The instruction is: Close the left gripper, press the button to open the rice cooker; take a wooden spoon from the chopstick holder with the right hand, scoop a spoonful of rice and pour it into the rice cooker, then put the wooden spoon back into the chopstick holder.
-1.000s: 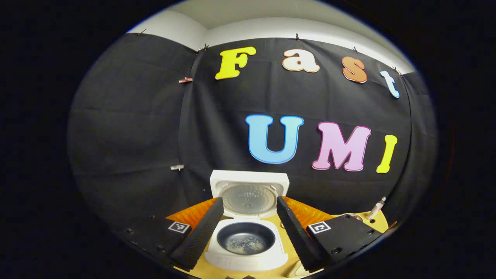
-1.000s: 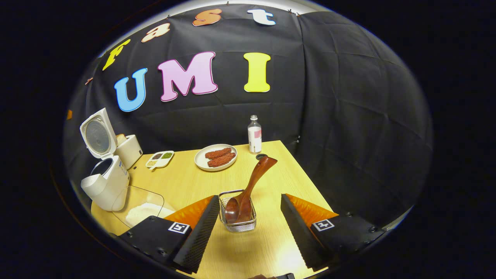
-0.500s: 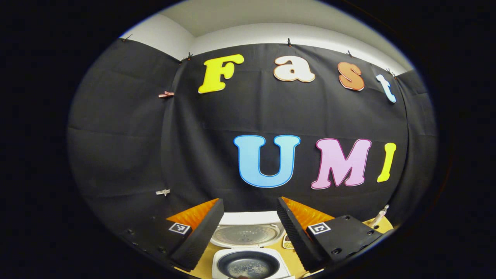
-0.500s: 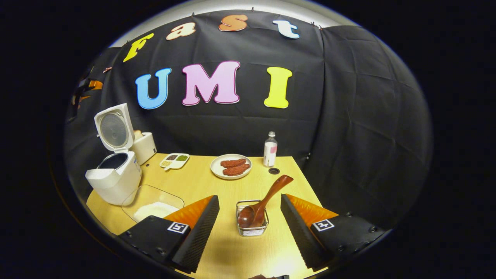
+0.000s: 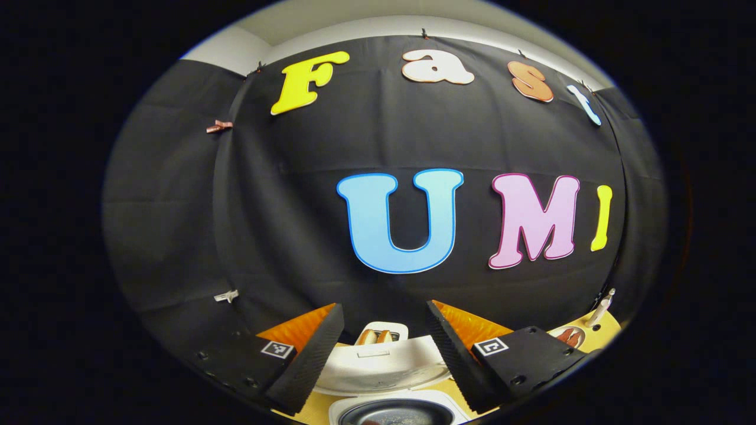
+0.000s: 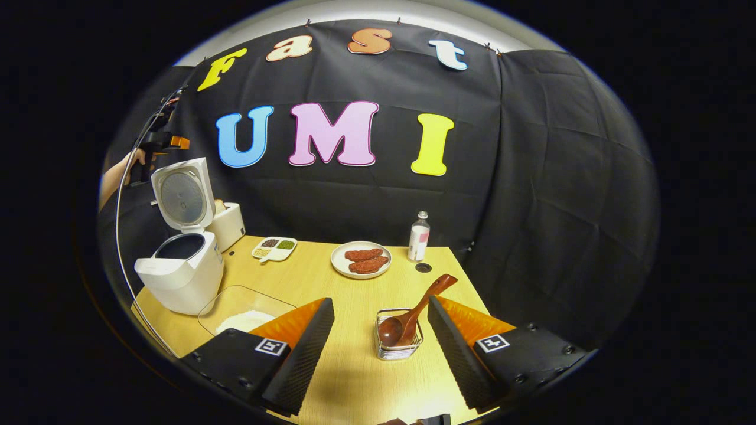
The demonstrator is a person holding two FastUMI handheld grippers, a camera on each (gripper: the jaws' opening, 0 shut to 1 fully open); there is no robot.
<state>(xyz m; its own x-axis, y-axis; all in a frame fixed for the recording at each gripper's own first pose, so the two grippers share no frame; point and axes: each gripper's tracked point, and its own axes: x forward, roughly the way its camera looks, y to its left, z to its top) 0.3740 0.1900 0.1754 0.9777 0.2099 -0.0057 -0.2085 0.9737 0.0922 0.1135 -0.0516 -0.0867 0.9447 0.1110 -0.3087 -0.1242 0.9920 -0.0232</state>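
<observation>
The spoon (image 6: 413, 313) leans toward 2 o'clock in the holder (image 6: 400, 344) between the empty right gripper's (image 6: 381, 348) spread fingers, left gripper (image 5: 384, 357) likewise spread; it looks light, stiff, smooth, best pinched mid-handle.

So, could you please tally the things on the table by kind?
Appliances: 2, rice cooker, toaster
Dishes: 3, glass rice dish, sectioned tray, sausage plate
Holders: 1, chopstick holder
Utensils: 1, wooden spoon
Bottles: 1, bottle
Total: 8
</observation>
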